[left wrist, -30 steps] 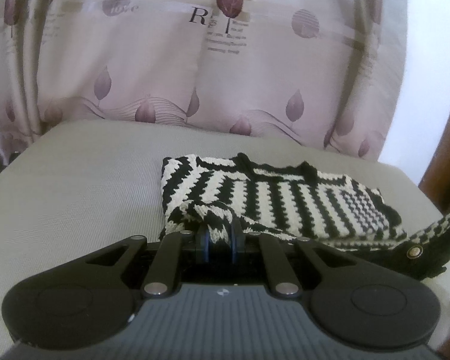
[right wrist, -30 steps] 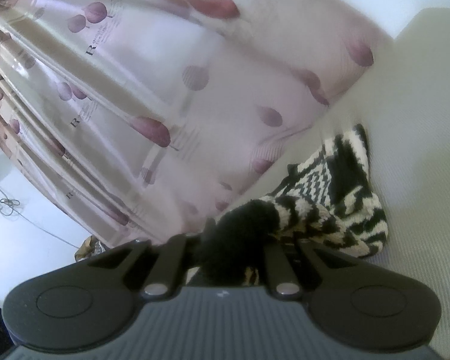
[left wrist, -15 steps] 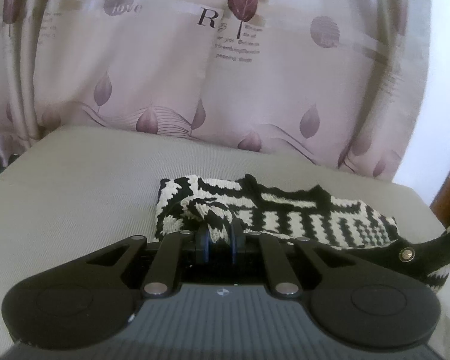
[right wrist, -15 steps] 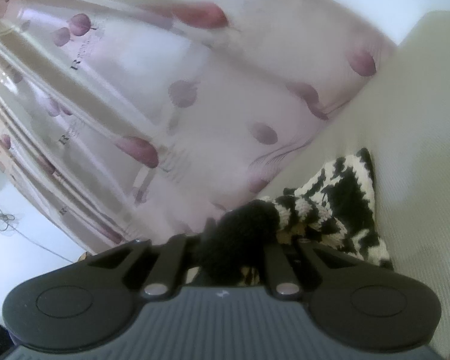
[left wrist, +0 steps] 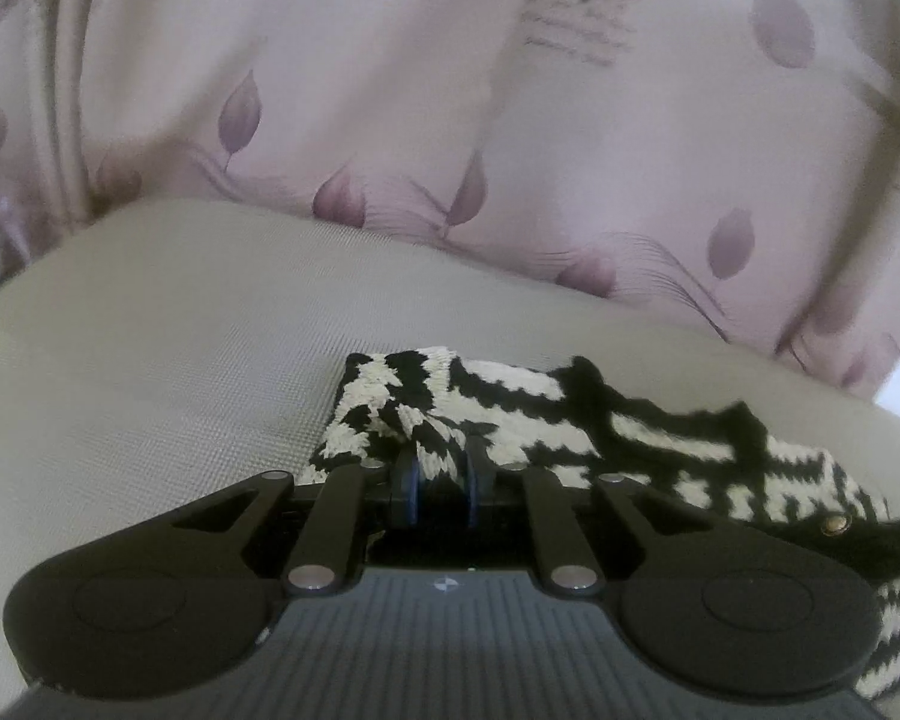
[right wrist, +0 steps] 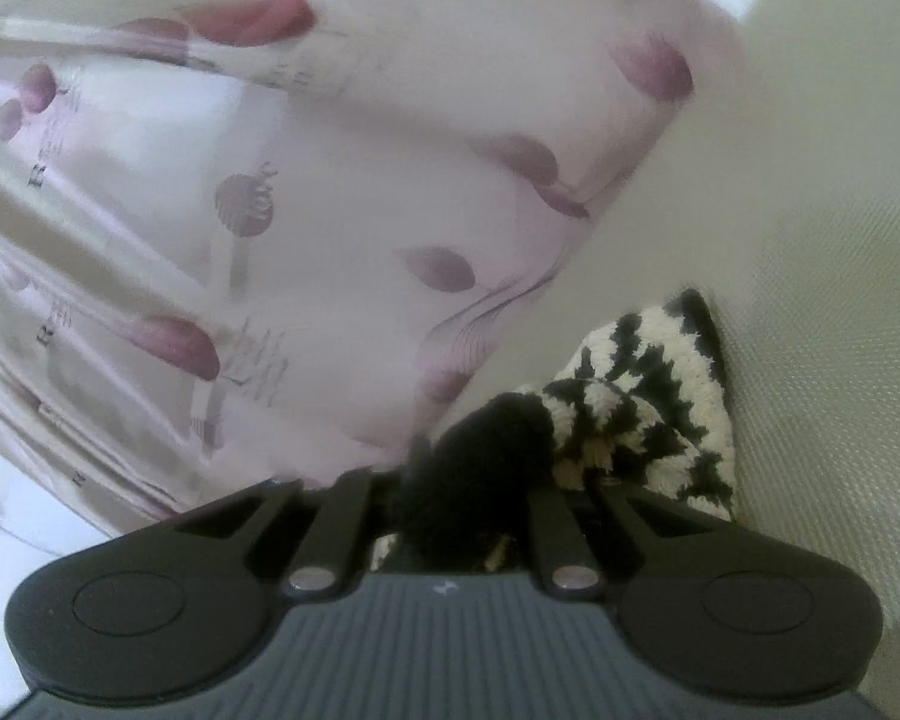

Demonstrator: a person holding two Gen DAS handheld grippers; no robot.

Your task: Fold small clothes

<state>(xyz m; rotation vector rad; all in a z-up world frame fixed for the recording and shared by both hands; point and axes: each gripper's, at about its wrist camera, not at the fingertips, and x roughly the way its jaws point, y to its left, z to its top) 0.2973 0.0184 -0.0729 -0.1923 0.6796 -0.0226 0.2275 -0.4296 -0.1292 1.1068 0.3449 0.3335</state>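
Both tongs, left [left wrist: 439, 471] and right [right wrist: 468, 492], clamp the knit top [left wrist: 570, 420] | fold underway near cushion's [left wrist: 150, 360] far edge | flattening remains

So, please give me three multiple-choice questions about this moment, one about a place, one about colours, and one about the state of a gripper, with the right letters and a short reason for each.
1. Where does the knitted garment lie?
A. on the beige cushioned surface, in front of the curtain
B. hanging on the curtain
C. inside a basket

2. Which colours does the garment have?
A. red and blue
B. black and cream
C. plain grey

3. What is the state of the left gripper?
A. wide open above the cloth
B. shut on nothing
C. shut on a fold of the garment

Answers:
1 A: the left wrist view shows the garment spread on the beige surface, with the leaf-print curtain behind it.
2 B: black and cream zigzag bands show in both views.
3 C: the two fingers stand close together with patterned knit pinched between them.
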